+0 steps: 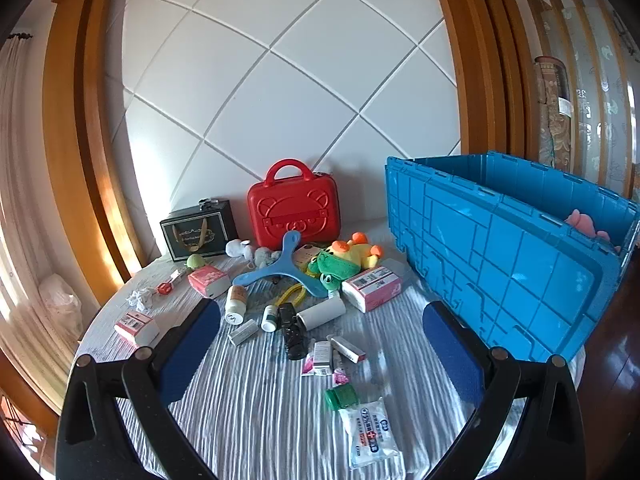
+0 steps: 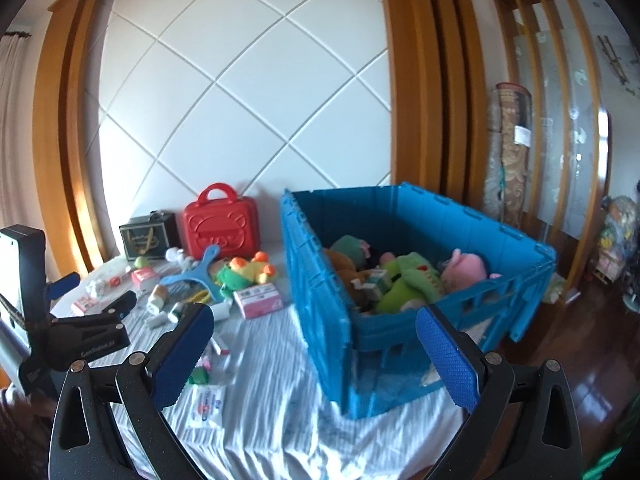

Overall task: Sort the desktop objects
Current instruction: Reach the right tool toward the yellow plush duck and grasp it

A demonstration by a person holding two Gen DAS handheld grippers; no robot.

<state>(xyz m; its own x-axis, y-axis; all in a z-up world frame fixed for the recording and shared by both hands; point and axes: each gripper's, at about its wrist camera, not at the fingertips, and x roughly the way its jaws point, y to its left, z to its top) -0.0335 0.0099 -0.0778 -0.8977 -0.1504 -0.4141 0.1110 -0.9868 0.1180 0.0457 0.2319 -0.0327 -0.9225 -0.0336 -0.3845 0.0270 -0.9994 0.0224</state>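
My left gripper (image 1: 320, 344) is open and empty above the striped cloth, over small boxes (image 1: 322, 358) and a black object (image 1: 292, 332). It also shows in the right wrist view (image 2: 96, 300). My right gripper (image 2: 316, 344) is open and empty, in front of the blue crate (image 2: 400, 292), which holds plush toys: green (image 2: 408, 280) and pink (image 2: 466, 268). On the cloth lie a yellow-green plush (image 1: 344, 260), a blue boomerang (image 1: 280, 272), a pink tissue pack (image 1: 372, 288), bottles (image 1: 236, 300) and a wipes pack (image 1: 370, 432).
A red case (image 1: 294, 210) and a black gift box (image 1: 198, 230) stand at the wall. The crate's open lid (image 1: 492, 260) stands up to the right of my left gripper. The table edge curves at the left. Wooden floor lies to the right (image 2: 580, 328).
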